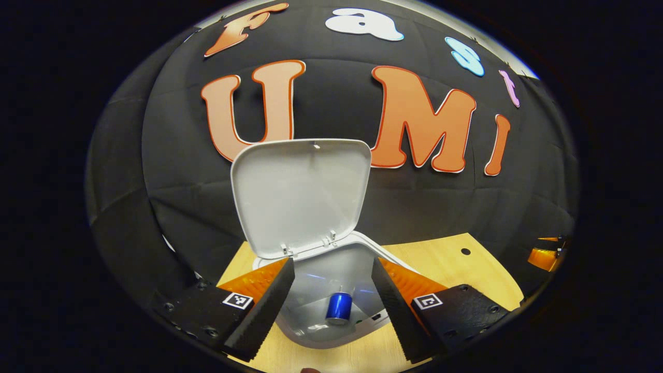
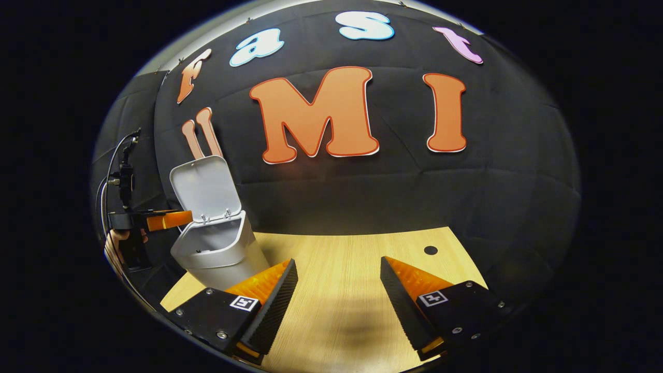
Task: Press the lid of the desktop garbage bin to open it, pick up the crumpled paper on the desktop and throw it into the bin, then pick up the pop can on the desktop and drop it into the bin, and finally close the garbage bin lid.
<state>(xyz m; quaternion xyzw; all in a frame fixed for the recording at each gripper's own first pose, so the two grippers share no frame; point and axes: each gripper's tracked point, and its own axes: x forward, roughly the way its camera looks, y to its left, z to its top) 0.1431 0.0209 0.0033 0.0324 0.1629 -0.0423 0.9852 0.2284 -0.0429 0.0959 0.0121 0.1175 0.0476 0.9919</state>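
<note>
Left gripper view: pop can (image 1: 339, 306) lies inside the garbage bin (image 1: 331, 336) — both grippers' jaws gape empty — closing the raised lid (image 1: 300, 197) likely comes next.

A pale wooden surface (image 2: 342, 269) runs back to the booth's wall (image 2: 362, 197), a black cloth hanging in soft folds along its far edge. Near the surface's far right corner sits a small dark round hole (image 2: 430, 250). Off past the left edge, a thin black cable (image 2: 106, 176) loops up beside the cloth.
</note>
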